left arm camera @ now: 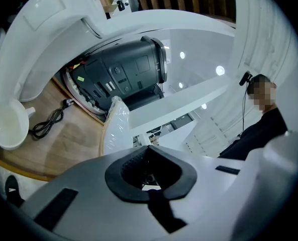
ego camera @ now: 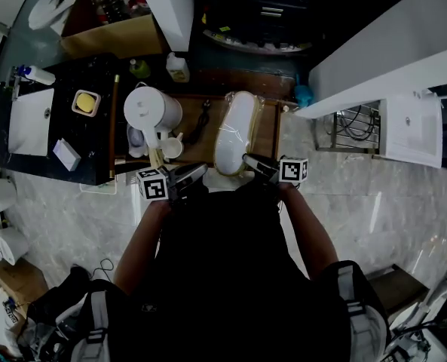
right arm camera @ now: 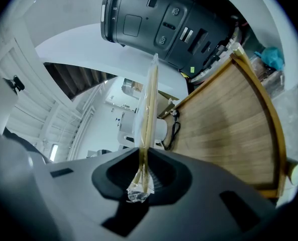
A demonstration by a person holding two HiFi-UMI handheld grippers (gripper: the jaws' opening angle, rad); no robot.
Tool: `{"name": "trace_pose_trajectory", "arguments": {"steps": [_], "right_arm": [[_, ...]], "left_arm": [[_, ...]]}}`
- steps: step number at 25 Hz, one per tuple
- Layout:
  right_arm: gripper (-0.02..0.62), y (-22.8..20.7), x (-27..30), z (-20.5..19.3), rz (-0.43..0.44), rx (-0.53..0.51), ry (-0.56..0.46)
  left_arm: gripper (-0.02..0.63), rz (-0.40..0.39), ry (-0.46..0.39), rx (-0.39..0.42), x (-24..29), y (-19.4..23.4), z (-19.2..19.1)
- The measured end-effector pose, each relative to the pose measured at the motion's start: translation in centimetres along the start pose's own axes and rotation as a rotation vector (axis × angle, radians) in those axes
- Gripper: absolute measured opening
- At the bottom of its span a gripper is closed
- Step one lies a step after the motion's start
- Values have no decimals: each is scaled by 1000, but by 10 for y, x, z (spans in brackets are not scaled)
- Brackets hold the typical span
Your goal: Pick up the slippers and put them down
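Observation:
A pair of white slippers (ego camera: 234, 130) sealed in clear plastic hangs over the wooden tray (ego camera: 270, 130). My right gripper (ego camera: 247, 159) is shut on the pack's near end. In the right gripper view the slippers (right arm camera: 147, 109) stand edge-on, and the crumpled wrap is pinched between the pads of the right gripper (right arm camera: 141, 177). My left gripper (ego camera: 187, 176) is just left of the pack, apart from it, and looks shut with nothing in it. The left gripper view shows the slippers (left arm camera: 116, 129) ahead and to the left of the left gripper (left arm camera: 150, 172).
On the tray stand a white kettle (ego camera: 149, 111) and a white cup (ego camera: 172, 148), with a black cable (ego camera: 200, 119) beside them. A dark appliance (right arm camera: 164, 21) sits beyond the tray. A black counter (ego camera: 50, 127) with small items lies to the left.

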State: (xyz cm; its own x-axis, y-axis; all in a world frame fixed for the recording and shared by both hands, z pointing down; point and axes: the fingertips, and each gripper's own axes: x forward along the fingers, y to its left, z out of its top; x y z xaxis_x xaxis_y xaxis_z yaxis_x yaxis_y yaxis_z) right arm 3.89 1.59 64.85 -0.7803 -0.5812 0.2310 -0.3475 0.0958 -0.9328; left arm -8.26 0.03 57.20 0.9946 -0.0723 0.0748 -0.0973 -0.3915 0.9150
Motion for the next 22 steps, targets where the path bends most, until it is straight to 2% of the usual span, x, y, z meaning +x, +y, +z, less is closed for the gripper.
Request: {"name": "trace_pose_trajectory", "arguments": {"steps": [11,14,22], "right_arm": [[63,25,-14,-4,37,-21,-53],[63,34,-18,-3,24,-39,-65],[63,53,-26,3,57,-43,-137]], "left_arm": [[12,-30,83,24,9,3,-3],[12,-40,104,27,13,1,-1],[12,-80,155,45,26,-2,4]]}}
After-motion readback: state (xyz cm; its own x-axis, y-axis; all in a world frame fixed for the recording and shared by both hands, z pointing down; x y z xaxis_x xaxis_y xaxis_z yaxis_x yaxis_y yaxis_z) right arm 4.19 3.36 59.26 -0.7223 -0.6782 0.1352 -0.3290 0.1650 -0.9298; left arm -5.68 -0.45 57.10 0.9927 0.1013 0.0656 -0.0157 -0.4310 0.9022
